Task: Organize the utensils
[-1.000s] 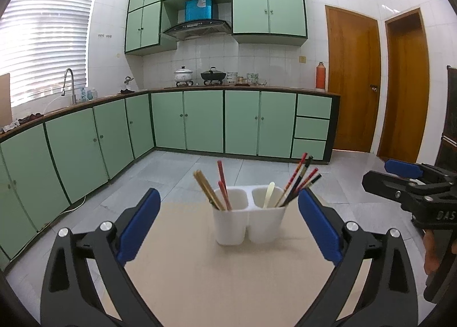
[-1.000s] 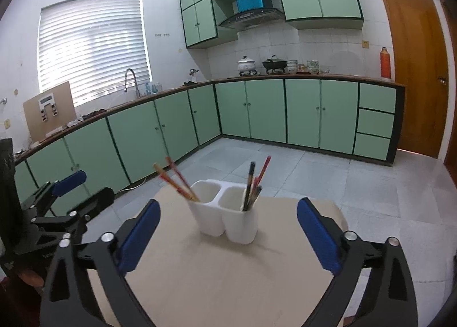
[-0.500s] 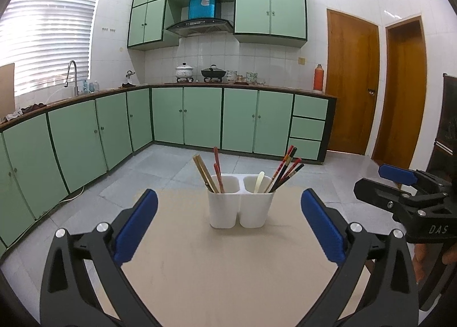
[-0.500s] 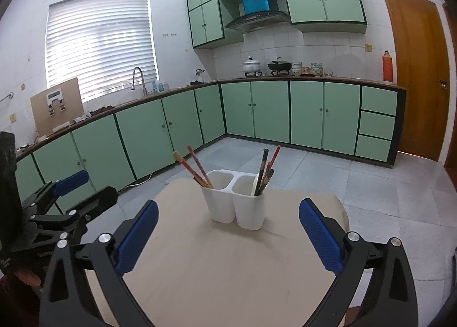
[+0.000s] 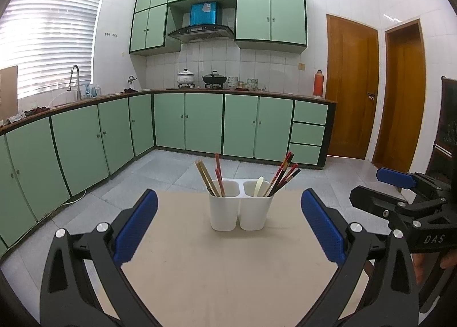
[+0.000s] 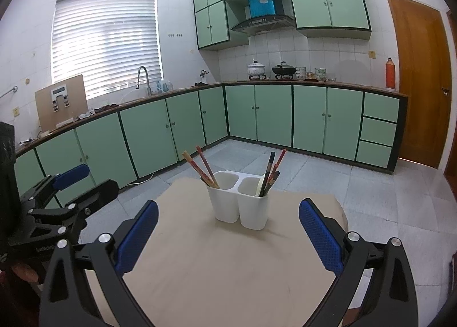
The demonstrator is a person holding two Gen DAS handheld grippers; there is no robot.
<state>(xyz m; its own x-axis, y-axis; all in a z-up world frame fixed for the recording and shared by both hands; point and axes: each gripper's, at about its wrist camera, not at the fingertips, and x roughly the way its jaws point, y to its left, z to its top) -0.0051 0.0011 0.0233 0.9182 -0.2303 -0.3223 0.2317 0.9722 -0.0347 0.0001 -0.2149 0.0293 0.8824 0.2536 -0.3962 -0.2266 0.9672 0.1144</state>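
Both tongs spread wide and empty, facing the utensil holder

The white two-cup holder (image 5: 241, 207) stands mid-table (image 5: 228, 275); approach the chopsticks (image 5: 281, 174) from above, left gripper (image 5: 228, 224) and right gripper (image 6: 228, 224) one at a time.

The lower ends of the chopsticks (image 5: 281, 174) are hidden inside the white holder (image 5: 240, 207), and the pale spoon-like piece (image 5: 258, 186) shows only its tip, so what it is cannot be told. The table (image 5: 217, 269) is cut off by the bottom edge in both views. The right gripper (image 5: 400, 192) runs off the side of the left wrist view. Small items on the counter (image 5: 245, 85) are too tiny to name, perhaps cups.
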